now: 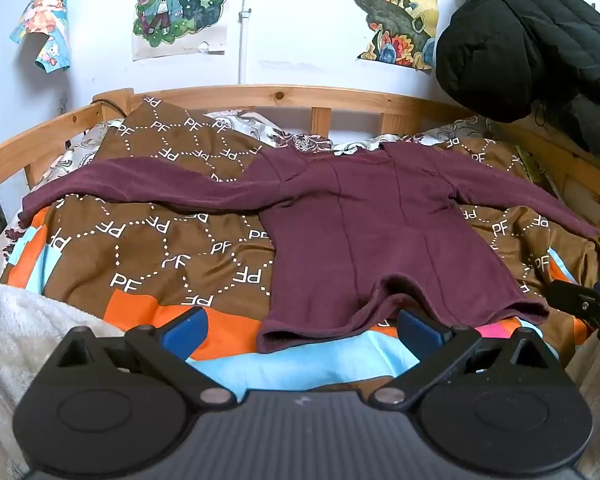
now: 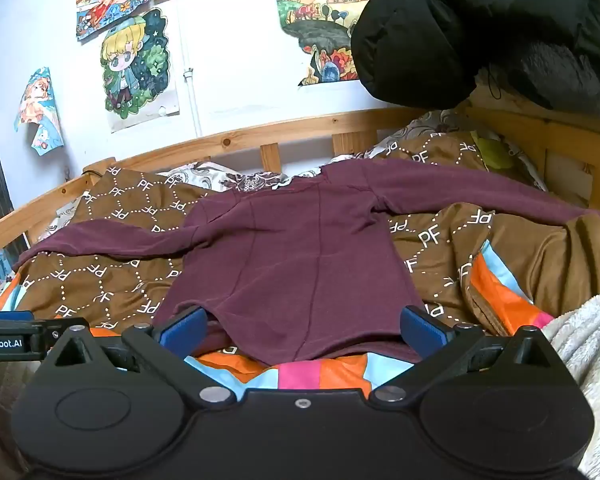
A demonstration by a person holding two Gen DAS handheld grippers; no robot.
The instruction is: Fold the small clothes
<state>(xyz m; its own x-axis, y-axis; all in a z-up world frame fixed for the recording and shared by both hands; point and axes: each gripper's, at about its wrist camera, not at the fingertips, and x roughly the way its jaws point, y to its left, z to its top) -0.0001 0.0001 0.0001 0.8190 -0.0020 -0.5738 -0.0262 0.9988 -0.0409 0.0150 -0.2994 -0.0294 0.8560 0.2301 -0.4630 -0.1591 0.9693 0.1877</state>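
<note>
The maroon top [image 1: 364, 232] lay flat on the bed's quilt [image 1: 160, 256], hem near, collar far, sleeves spread left and right. The left hand-held gripper [image 1: 300, 330] hung wide open and empty at the hem's left corner, the right hand-held gripper [image 2: 302, 326] likewise. Best pinch each corner squarely, both layers, before folding.

**A wooden bed against a poster-covered wall**

A pale wall [image 1: 300, 20] at the far side carries cartoon posters [image 1: 180, 4] and a thin vertical pipe [image 1: 243, 20]. Below it runs a pine bed frame [image 1: 284, 96] with slats. A brown patterned quilt [image 1: 160, 248] covers the bed; a black padded coat [image 1: 532, 40] hangs at the right.
</note>
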